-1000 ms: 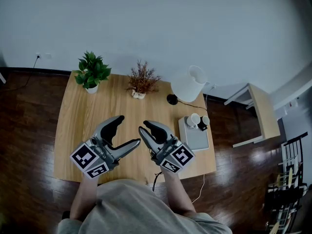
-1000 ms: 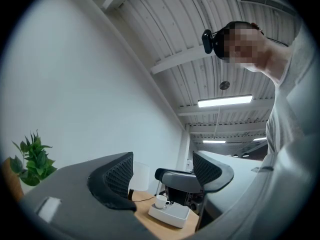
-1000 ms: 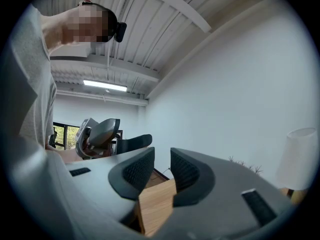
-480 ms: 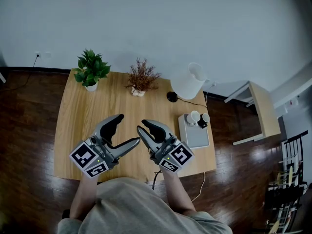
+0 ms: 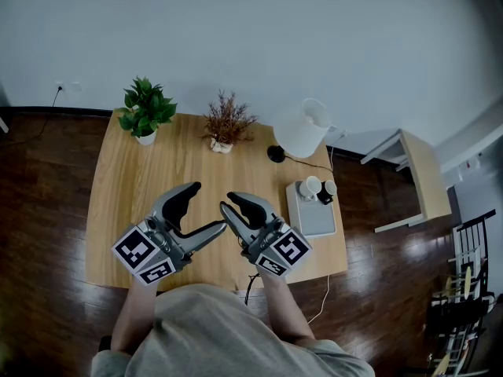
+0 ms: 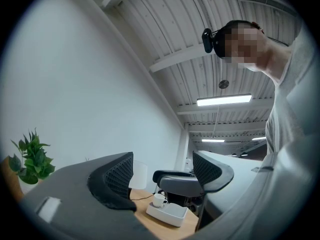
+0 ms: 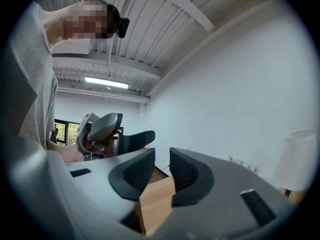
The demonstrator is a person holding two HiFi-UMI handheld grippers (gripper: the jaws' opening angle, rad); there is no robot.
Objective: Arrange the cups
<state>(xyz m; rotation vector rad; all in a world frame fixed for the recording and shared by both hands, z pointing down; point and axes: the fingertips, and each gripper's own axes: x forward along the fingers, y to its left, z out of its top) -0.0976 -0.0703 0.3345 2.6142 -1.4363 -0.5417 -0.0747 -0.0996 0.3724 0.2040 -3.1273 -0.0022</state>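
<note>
Two white cups (image 5: 312,187) (image 5: 331,188) stand at the far end of a white tray (image 5: 316,220) on the right side of the wooden table (image 5: 141,187); a small dark object sits beside them. Both grippers hover over the table's near middle, well left of the tray. My left gripper (image 5: 206,208) is wide open and empty. My right gripper (image 5: 234,205) has its jaws a narrow gap apart, with nothing between them. In the left gripper view, one cup (image 6: 159,200) on the tray (image 6: 172,215) shows between the left gripper's (image 6: 163,171) jaws. The right gripper (image 7: 161,170) faces the left one.
A green potted plant (image 5: 145,115) stands at the back left. A dried plant (image 5: 227,124) is at the back centre and a white lamp (image 5: 302,129) with a dark base at the back right. A small side table (image 5: 416,181) stands to the right on the dark floor.
</note>
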